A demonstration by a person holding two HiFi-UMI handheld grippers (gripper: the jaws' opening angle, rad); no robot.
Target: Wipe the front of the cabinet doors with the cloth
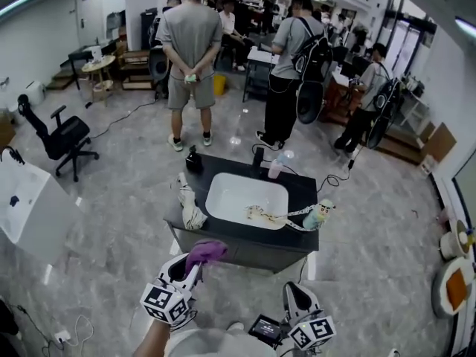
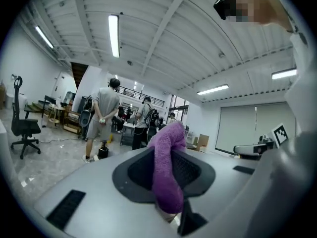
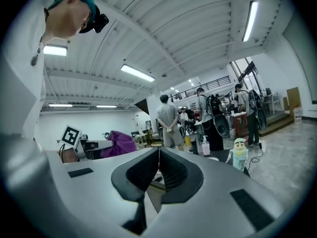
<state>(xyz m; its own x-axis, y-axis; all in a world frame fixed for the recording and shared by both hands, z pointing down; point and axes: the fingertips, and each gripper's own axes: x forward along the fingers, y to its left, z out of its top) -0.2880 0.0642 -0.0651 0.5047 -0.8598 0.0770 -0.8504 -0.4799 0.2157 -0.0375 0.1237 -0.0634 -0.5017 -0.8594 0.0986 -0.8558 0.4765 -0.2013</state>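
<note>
Near cabinet (image 1: 256,253) | left gripper (image 1: 190,271) clamps bunched purple cloth (image 2: 167,168) | right gripper (image 3: 158,153) fingers (image 3: 178,175) closed, empty

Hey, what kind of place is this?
Probably an open lab or workshop-style office: a freestanding sink cabinet stands alone on the polished floor like a test rig, with an office chair nearby and people gathered around desks behind.

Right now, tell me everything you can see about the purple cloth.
The purple cloth looks like soft, fuzzy towel fabric, bunched into a thick fold. The left gripper is shut on it: the fold is pinched between the jaws, with a rounded lump sticking out past the tips and a short end hanging below. In the head view it sits in front of the dark sink cabinet; whether it touches the cabinet cannot be told.
</note>
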